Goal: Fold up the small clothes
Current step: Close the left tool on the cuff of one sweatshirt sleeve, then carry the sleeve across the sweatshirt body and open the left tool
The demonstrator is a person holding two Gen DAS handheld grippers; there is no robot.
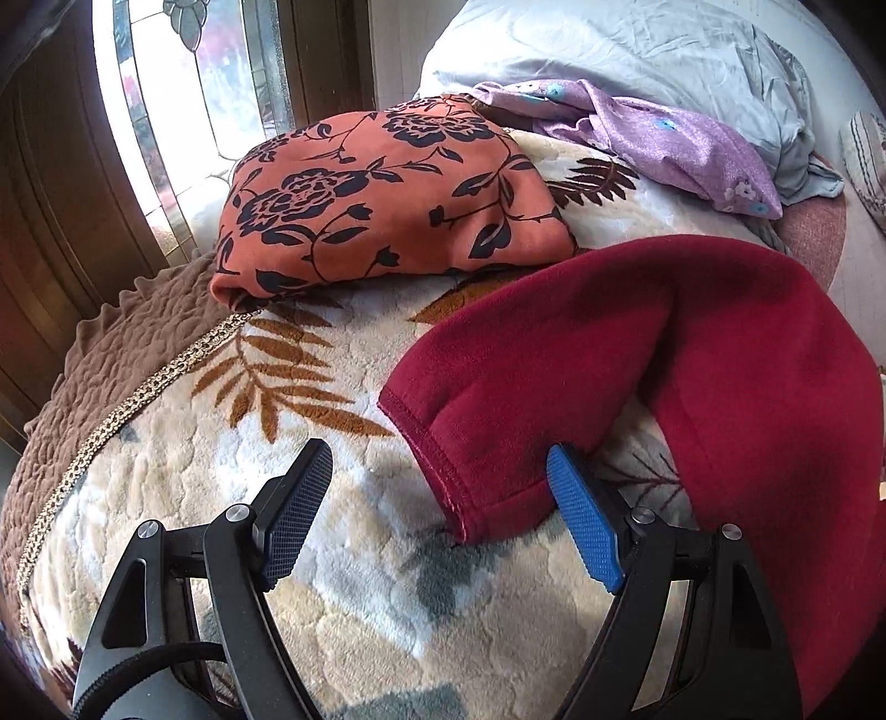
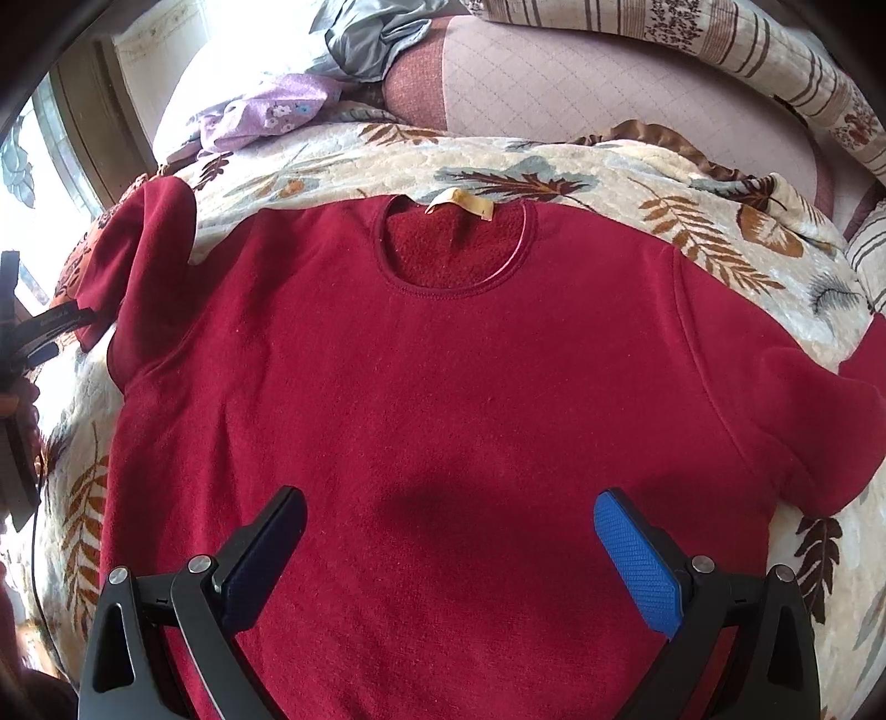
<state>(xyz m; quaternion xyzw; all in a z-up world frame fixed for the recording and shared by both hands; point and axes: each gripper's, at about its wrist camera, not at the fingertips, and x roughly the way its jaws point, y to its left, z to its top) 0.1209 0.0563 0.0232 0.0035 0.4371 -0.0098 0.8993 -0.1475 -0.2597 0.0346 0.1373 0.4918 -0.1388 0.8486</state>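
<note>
A dark red fleece sweater (image 2: 443, 387) is spread flat, neckline up, on the leaf-patterned plush bed blanket (image 2: 692, 183). Being soft, light and limp, it is best pinched at the sleeve cuff (image 1: 470, 482). The left hand-held gripper (image 1: 443, 520) and right hand-held gripper (image 2: 448, 559) are both released and empty.

a home bedroom: leaf-patterned blanket (image 2: 581, 166), pillow (image 1: 637, 50), stained-glass window (image 1: 183, 83).

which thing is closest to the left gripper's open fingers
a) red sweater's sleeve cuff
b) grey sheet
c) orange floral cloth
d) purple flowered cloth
a: the red sweater's sleeve cuff lies right between the open left gripper fingers, while the other fabrics sit farther up the bed.
</note>
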